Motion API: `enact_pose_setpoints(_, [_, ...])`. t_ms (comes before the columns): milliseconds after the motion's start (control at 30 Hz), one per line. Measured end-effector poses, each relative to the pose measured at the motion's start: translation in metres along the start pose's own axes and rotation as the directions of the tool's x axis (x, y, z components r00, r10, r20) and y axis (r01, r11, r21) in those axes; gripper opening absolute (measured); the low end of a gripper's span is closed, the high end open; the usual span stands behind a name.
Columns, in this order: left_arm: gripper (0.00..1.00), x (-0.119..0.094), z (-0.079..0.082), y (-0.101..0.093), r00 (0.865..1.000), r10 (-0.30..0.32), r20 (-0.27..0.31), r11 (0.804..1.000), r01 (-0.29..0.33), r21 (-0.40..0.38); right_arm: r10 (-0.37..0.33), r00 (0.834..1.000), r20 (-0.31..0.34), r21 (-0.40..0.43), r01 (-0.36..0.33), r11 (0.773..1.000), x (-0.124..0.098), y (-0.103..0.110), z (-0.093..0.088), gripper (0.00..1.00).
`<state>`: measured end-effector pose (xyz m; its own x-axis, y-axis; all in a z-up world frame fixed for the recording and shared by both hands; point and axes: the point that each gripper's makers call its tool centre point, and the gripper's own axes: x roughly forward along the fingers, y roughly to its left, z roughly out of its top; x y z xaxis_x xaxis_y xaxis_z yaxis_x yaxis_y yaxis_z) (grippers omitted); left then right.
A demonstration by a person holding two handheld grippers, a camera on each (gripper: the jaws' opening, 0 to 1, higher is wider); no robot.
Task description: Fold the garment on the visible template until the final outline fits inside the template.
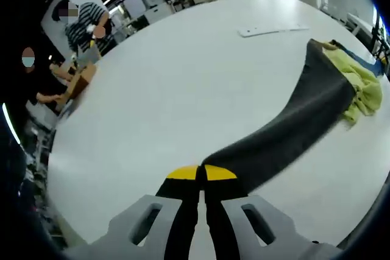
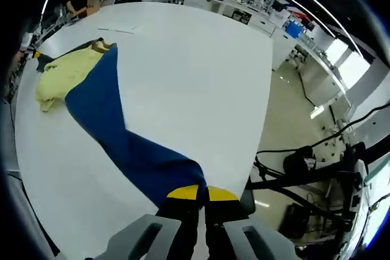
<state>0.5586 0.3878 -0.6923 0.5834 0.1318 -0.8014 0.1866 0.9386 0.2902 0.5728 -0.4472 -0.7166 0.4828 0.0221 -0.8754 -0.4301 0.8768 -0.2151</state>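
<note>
Left gripper [image 1: 200, 182]: jaws pressed together with no gap, clamped on the near end of a dark grey cloth strip [image 1: 304, 111]. The yellow-tipped pads meet at the cloth edge. From the jaws the strip runs taut and raised above the white table [image 1: 183, 83], ending at a crumpled yellow-green garment [image 1: 359, 83] that lies near the far table edge.

Right gripper [image 2: 202, 198]: jaws likewise closed together, pinching the near end of a blue cloth strip [image 2: 116, 126]. This strip runs from the jaws across the table [image 2: 201, 65] to the yellow garment [image 2: 64, 74], which lies bunched near the table's rim.

Whether the grey strip and the blue strip are parts of one garment or separate pieces cannot be told from either view.

In the left gripper view a thin white flat piece [image 1: 271, 29] lies on the table beyond the garment, well apart from it. A person in a striped top [image 1: 85, 25] stands at the far table edge. In the right gripper view, black cables [image 2: 311, 168] lie on the floor beside the table.
</note>
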Motion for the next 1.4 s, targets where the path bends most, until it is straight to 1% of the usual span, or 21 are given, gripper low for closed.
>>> enact_pose_setpoints(100, [0.0,0.002,0.003,0.005,1.0,0.013,-0.008,1.0,-0.012,0.02,-0.01,1.0,-0.003,0.001,0.01,1.0,0.0,-0.006,-0.001,0.0])
enact_pose_setpoints(200, [0.0,0.003,0.004,0.01,1.0,0.019,-0.012,1.0,-0.019,0.018,-0.019,1.0,-0.017,-0.007,0.019,1.0,0.001,-0.01,-0.004,0.0])
enact_pose_setpoints(367, [0.0,0.006,0.002,0.02,0.999,0.042,-0.03,0.999,-0.041,0.022,-0.035,0.999,-0.024,-0.005,0.035,0.999,0.001,-0.017,-0.008,0.0])
enact_pose_setpoints(533, [0.0,0.005,0.003,0.024,0.998,0.053,-0.025,0.998,-0.053,0.017,-0.047,0.999,-0.024,-0.003,0.047,0.999,0.0,-0.021,-0.01,0.0])
enact_pose_setpoints(700, [0.0,0.005,0.009,0.027,0.997,0.07,-0.03,0.996,-0.068,0.049,-0.054,0.998,-0.042,-0.006,0.054,0.999,0.0,-0.023,-0.015,0.0])
enact_pose_setpoints(833, [0.0,0.002,0.011,0.025,0.997,0.075,-0.033,0.996,-0.074,0.051,-0.052,0.998,-0.042,-0.001,0.052,0.999,0.001,-0.022,-0.015,0.0])
enact_pose_setpoints(933, [0.0,0.001,0.014,0.023,0.997,0.075,-0.024,0.996,-0.073,0.054,-0.039,0.998,-0.039,0.003,0.039,0.999,0.001,-0.019,-0.014,0.0])
enact_pose_setpoints(1067, [0.0,0.0,0.013,0.024,0.997,0.071,-0.024,0.997,-0.07,0.045,-0.031,0.999,-0.027,0.02,0.031,0.999,0.0,-0.016,-0.012,0.0])
enact_pose_setpoints(1167, [0.0,-0.002,0.012,0.025,0.997,0.074,-0.027,0.996,-0.073,0.043,-0.03,0.999,-0.024,0.02,0.03,0.999,-0.001,-0.015,-0.012,0.05])
enact_pose_setpoints(1233, [0.01,-0.003,0.011,0.028,0.997,0.079,-0.026,0.996,-0.078,0.04,-0.026,0.999,-0.021,0.02,0.026,0.999,-0.002,-0.014,-0.012,0.05])
enact_pose_setpoints(1300, [0.05,-0.003,0.01,0.028,0.996,0.079,-0.028,0.996,-0.078,0.037,-0.027,0.999,-0.017,0.017,0.027,0.999,-0.003,-0.013,-0.011,0.06])
enact_pose_setpoints(1400, [0.05,-0.006,0.01,0.026,0.997,0.079,-0.025,0.996,-0.078,0.036,-0.02,1.0,-0.005,0.016,0.021,1.0,-0.005,-0.009,-0.008,0.07])
